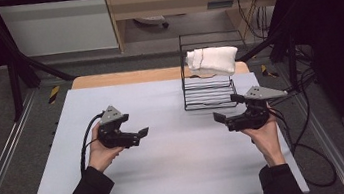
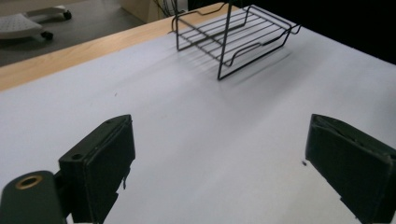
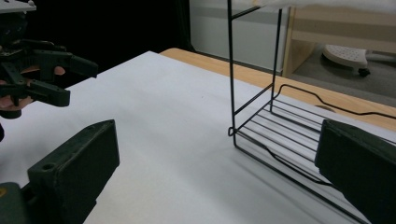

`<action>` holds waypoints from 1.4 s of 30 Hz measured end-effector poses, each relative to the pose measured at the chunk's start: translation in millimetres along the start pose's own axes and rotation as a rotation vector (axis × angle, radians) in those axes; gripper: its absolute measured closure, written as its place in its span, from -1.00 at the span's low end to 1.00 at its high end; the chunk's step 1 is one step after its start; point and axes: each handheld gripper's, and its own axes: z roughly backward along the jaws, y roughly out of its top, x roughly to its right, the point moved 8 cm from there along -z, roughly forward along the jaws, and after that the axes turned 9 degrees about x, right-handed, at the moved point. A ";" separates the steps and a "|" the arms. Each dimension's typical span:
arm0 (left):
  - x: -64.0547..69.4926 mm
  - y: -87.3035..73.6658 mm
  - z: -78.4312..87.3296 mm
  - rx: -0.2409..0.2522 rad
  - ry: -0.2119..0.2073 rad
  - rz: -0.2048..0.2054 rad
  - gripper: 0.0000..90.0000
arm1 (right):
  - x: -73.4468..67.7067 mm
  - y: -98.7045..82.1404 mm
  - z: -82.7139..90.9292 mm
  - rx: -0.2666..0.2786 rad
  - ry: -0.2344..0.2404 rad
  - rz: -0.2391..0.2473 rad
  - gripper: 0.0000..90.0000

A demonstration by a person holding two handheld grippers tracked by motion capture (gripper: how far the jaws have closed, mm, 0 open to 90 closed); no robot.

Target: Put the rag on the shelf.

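Observation:
A black wire rack (image 1: pixel 208 92) stands at the back right of the white table top (image 1: pixel 170 173). On its upper shelf lies a folded white towel (image 1: pixel 212 60). My left gripper (image 1: pixel 139 136) hovers at the middle left, pointing right, jaws open with nothing between them. Facing it from the right, just in front of the rack, my right gripper (image 1: pixel 226 108) is also open and empty. In the left gripper view the left gripper (image 2: pixel 219 163) spreads wide over bare table, the rack (image 2: pixel 233 35) ahead. The right gripper (image 3: pixel 215 172) has the rack's lower shelf (image 3: pixel 280 135) close at its right.
A wooden strip (image 1: pixel 122 77) borders the table's far edge. Black frame bars (image 1: pixel 14 62) slant at both back corners. Cables (image 1: pixel 310 124) trail off the right side. A chair base (image 3: pixel 348 57) stands on the floor behind the table.

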 end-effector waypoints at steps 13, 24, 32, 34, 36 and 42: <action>-22.8 -54.1 42.5 -0.034 0.050 0.016 -0.83 | -4.3 -54.2 8.9 -0.056 0.027 -0.013 -0.99; -31.9 -75.2 66.5 -0.027 0.076 0.029 -0.83 | 1.2 -101.9 28.5 -0.142 0.032 -0.042 -0.99; -37.9 -93.3 77.2 -0.060 0.091 0.029 -0.83 | 4.6 -120.9 41.2 -0.168 0.025 -0.053 -0.99; -38.6 -96.1 79.2 -0.062 0.096 0.030 -0.83 | 4.8 -122.0 42.6 -0.171 0.025 -0.056 -0.99; -40.0 -100.0 80.5 -0.075 0.104 0.020 -0.83 | 5.6 -122.3 43.3 -0.175 0.026 -0.048 -0.99; -40.7 -102.1 80.8 -0.077 0.109 0.028 -0.83 | 4.1 -123.2 43.1 -0.179 0.033 -0.053 -0.99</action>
